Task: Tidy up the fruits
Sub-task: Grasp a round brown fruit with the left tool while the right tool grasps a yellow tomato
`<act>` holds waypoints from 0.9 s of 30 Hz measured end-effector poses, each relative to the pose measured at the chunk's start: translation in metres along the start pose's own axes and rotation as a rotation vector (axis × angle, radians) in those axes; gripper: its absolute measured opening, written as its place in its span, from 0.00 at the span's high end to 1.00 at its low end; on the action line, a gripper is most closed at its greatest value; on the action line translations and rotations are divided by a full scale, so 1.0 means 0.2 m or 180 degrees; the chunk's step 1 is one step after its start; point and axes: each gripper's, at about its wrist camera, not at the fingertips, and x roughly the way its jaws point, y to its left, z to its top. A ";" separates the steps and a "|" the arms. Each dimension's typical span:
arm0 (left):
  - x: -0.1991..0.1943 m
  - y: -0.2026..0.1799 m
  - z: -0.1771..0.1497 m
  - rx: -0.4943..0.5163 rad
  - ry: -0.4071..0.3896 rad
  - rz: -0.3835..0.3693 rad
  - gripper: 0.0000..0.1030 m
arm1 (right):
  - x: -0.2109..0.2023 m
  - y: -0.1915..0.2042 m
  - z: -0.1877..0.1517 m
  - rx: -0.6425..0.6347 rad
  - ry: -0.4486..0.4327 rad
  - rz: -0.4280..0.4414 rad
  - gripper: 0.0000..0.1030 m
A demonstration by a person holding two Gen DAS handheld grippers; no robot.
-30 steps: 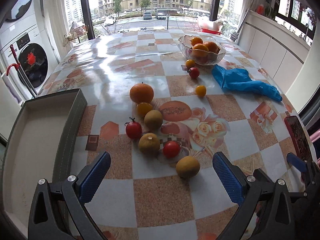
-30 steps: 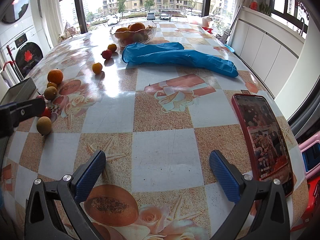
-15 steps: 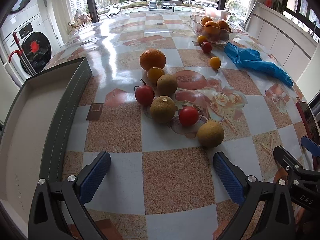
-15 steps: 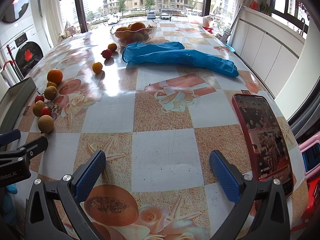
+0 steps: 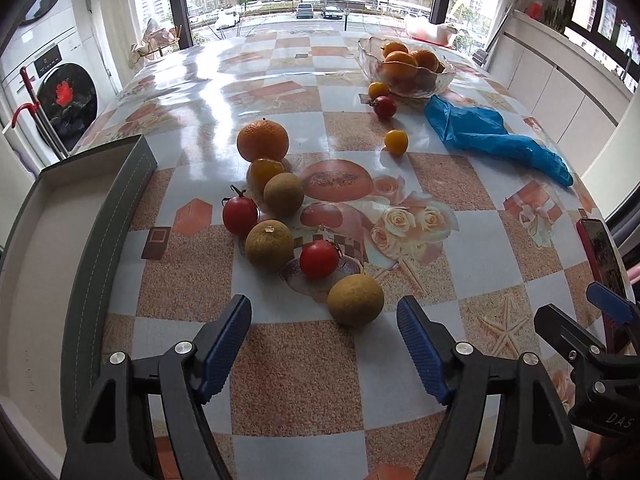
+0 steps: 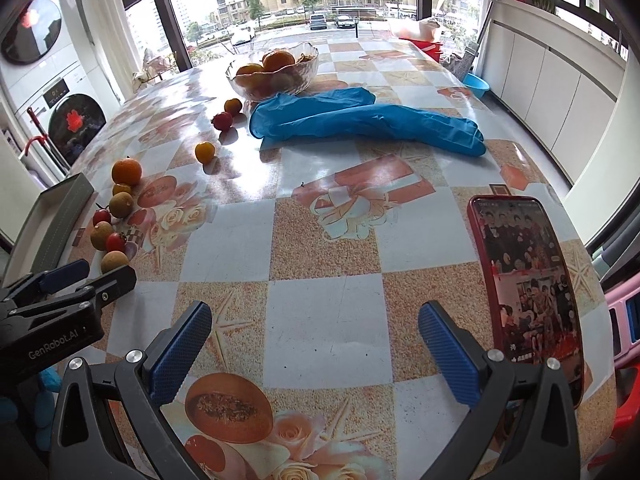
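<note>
1. While its blue-padded jaws are closing, the left gripper (image 5: 324,344) has nothing between them; it hangs over the glossy checkered tablecloth (image 5: 280,380), just short of a round tan-brown fruit (image 5: 355,299) lying ahead of its tips.
2. Behind that fruit sit a red cherry tomato (image 5: 319,259), a second tan-brown fruit (image 5: 269,245), a stemmed red tomato (image 5: 240,215), a third brown fruit (image 5: 283,193), a small yellow-orange fruit (image 5: 264,171) and a large orange mandarin (image 5: 262,140), clustered closely.
3. A grey-green shallow box with a pale lining (image 5: 100,240) lies left of the cluster, apart from it.
4. Farther back, a clear glass bowl of oranges (image 5: 404,68) stands with a small yellow fruit (image 5: 378,89) and a red tomato (image 5: 385,106) beside it; another yellow fruit (image 5: 396,142) lies alone.
5. The right gripper (image 6: 316,344) is spread wide and empty above bare cloth.
6. A red-cased smartphone (image 6: 528,288) lies by its right finger; crumpled blue rubber gloves (image 6: 360,120) lie beyond.
</note>
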 end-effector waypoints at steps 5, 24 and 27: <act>0.00 0.00 0.00 -0.0004 -0.0051 -0.0021 0.58 | 0.03 0.05 0.07 -0.0016 0.0041 0.0218 0.00; 0.01 -0.01 0.02 0.0017 -0.0066 -0.0030 0.63 | 0.54 0.67 0.62 -0.0633 0.0174 0.0207 0.42; 0.00 -0.01 0.00 0.0095 -0.0119 -0.0058 0.73 | 0.53 0.67 0.61 -0.0685 0.0136 0.0252 0.79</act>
